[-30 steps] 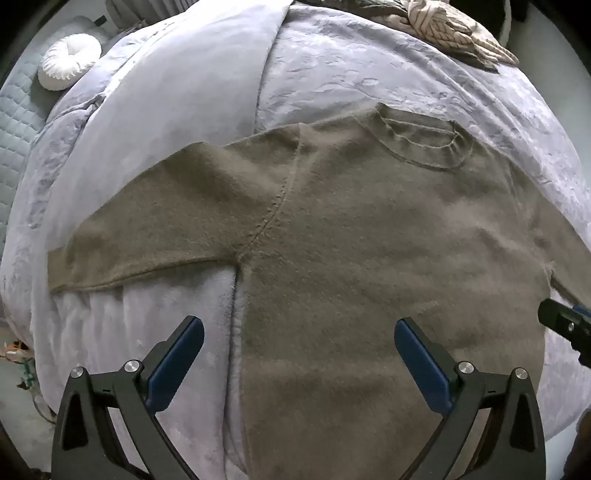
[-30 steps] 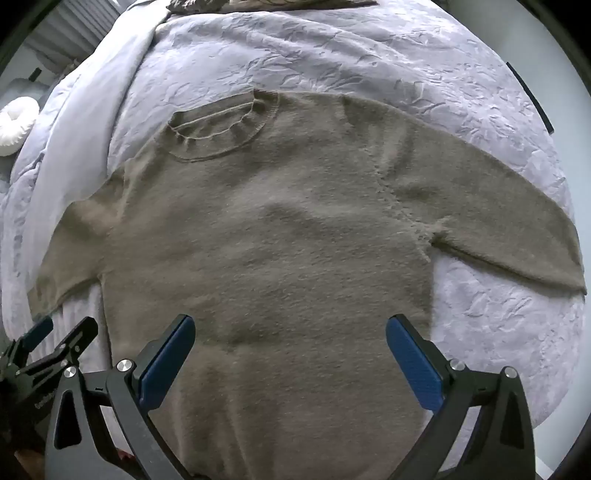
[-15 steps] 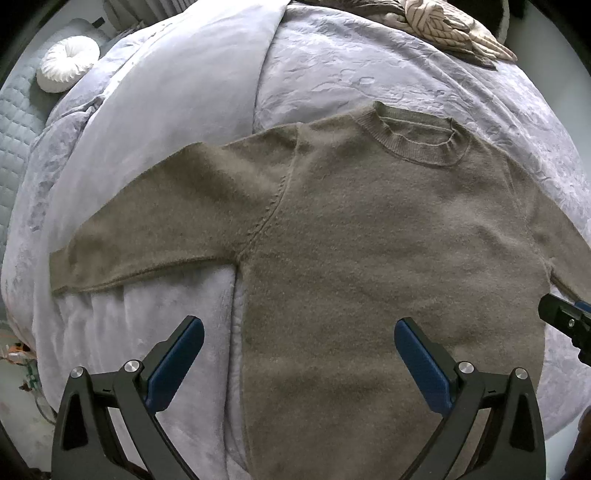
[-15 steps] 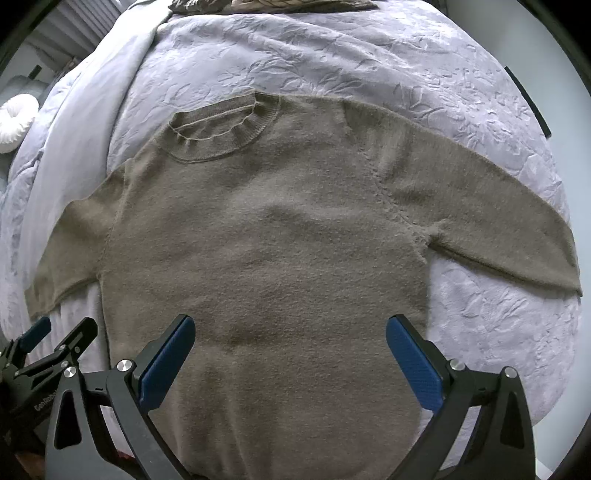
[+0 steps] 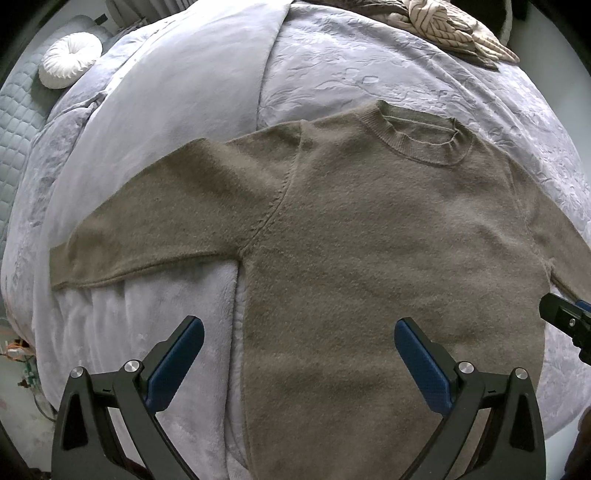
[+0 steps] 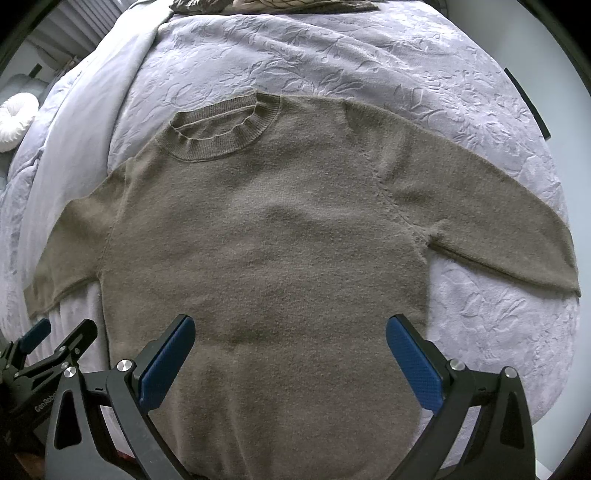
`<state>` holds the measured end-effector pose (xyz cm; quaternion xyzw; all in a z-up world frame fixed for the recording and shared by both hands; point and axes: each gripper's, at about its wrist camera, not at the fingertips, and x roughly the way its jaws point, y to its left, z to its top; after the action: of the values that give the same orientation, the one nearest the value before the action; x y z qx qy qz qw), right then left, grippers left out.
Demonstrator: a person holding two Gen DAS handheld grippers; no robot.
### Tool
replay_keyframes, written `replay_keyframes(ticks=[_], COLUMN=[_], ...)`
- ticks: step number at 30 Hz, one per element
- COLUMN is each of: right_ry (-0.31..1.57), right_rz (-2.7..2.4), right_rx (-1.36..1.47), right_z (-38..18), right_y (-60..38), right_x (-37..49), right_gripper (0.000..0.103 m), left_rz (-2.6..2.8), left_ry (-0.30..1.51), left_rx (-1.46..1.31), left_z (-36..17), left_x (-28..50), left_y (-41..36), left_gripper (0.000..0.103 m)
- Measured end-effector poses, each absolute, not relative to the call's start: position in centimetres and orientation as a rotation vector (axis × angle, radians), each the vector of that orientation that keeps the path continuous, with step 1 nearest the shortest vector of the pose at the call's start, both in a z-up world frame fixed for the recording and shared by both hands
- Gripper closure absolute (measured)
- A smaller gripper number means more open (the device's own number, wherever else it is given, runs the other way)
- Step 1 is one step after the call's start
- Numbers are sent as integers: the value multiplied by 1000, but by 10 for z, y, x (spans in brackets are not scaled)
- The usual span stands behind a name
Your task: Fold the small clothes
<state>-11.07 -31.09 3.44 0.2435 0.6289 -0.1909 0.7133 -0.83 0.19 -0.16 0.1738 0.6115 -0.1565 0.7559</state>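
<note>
A brown-olive knitted sweater with a ribbed round collar (image 5: 369, 236) lies flat and face-up on the bed with the pale lavender embossed bedspread (image 5: 369, 74), both sleeves spread out to the sides and the collar pointing toward the far end of the bed. The left tool (image 5: 299, 350), black with blue pads, hangs above the sweater's lower left side with its fingers wide apart, gripping nothing. The right tool (image 6: 290, 349) hangs over the lower middle of the sweater, its fingers likewise spread wide and empty. Each tool shows at the edge of the other's view. A round white pleated cushion (image 5: 70, 59) sits off to the left, and a beige striped cloth (image 5: 454, 26) lies at the bed's far end.
</note>
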Motion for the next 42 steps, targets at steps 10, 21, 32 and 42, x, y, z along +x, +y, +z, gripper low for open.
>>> replay_keyframes(ticks=[10, 21, 32, 42], right_ry=[1395, 1394, 1394, 1394], right_rz=[-426, -424, -427, -427], right_rx=[539, 533, 523, 519], right_z=[36, 36, 35, 36], right_y=[-311, -311, -308, -306], right_x=[-111, -112, -110, -109], right_gripper=[0, 0, 0, 0], left_rz=[-340, -339, -338, -331], left_ry=[1342, 1348, 1347, 1357], left_rx=[371, 363, 357, 346], left_z=[-2, -2, -3, -4], left_x=[-9, -10, -9, -4], left_y=[4, 7, 9, 11], left_gripper=[0, 0, 0, 0])
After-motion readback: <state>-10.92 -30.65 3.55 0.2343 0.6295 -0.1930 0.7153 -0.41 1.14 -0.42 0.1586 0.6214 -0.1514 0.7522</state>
